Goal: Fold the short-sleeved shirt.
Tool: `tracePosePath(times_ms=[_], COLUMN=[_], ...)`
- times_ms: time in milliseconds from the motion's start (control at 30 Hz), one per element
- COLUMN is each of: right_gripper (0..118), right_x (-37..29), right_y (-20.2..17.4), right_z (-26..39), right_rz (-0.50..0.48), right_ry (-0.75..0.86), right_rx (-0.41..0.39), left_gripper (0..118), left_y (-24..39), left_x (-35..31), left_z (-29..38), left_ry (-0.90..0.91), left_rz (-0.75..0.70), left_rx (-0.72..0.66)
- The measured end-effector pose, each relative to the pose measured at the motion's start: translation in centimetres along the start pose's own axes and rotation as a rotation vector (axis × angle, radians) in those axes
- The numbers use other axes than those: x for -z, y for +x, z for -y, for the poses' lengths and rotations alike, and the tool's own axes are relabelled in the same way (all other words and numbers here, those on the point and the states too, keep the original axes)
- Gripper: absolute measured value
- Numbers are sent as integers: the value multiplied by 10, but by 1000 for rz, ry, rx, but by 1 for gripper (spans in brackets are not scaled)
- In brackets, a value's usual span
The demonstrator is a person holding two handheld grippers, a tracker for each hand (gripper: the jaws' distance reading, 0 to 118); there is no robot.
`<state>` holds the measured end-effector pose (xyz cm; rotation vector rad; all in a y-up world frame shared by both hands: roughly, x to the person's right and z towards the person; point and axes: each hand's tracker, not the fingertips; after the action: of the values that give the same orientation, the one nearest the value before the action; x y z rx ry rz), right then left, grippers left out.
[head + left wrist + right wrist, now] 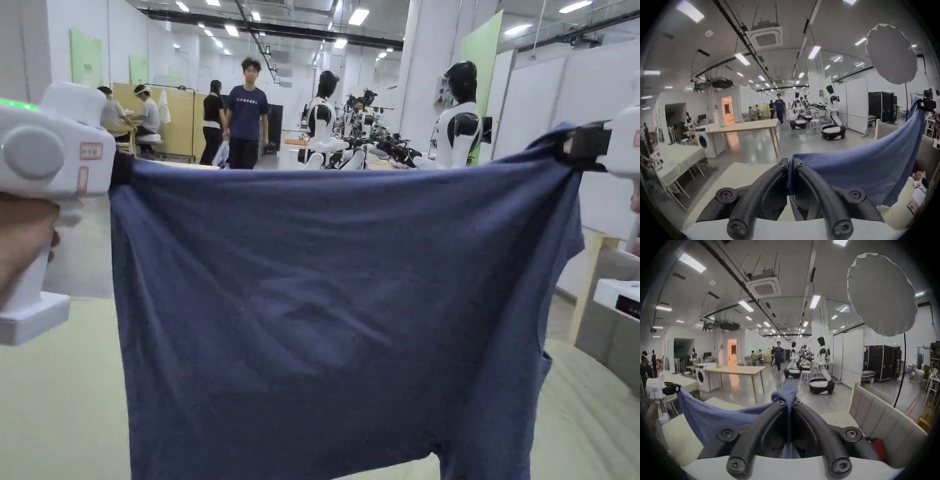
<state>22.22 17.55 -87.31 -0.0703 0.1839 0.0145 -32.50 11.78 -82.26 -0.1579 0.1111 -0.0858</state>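
Above a pale green table (56, 400) in the head view, the blue shirt (337, 312) hangs spread w/ top edge stretched between left gripper (122, 170) & right gripper (578, 147). Left gripper view: jaws closed tight on a shirt corner, cloth running off to the right gripper. Right gripper view: jaws pinched on bunched shirt fabric; a person (778, 355) stands in the room behind.

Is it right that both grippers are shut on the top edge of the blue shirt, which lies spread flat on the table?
Not quite. The left gripper and the right gripper are each shut on the blue shirt, but it does not lie flat. The head view shows it held up, hanging stretched between them above the table.
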Motion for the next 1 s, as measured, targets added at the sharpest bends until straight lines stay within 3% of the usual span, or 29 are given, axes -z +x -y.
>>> tracePosePath(times_ms=[167, 333, 833, 867, 1000], right_gripper=[3, 3, 3, 3, 3], right_x=[23, 45, 101, 100, 78], right_y=[-1, -12, -5, -3, 0], right_z=[-41, -51, 116, 120, 125], right_rz=[-6, 16, 50, 45, 38], right_ry=[66, 81, -104, -110, -117], right_rx=[30, -2, 48, 51, 46], left_gripper=[3, 3, 3, 3, 3], left_y=[-8, -22, -22, -3, 9], left_x=[19, 46, 148, 115, 82], left_z=[-52, -69, 101, 104, 113], left_ry=[56, 77, -101, -91, -104], left_rz=[-64, -85, -48, -49, -30], left_rx=[56, 65, -45, -39, -35])
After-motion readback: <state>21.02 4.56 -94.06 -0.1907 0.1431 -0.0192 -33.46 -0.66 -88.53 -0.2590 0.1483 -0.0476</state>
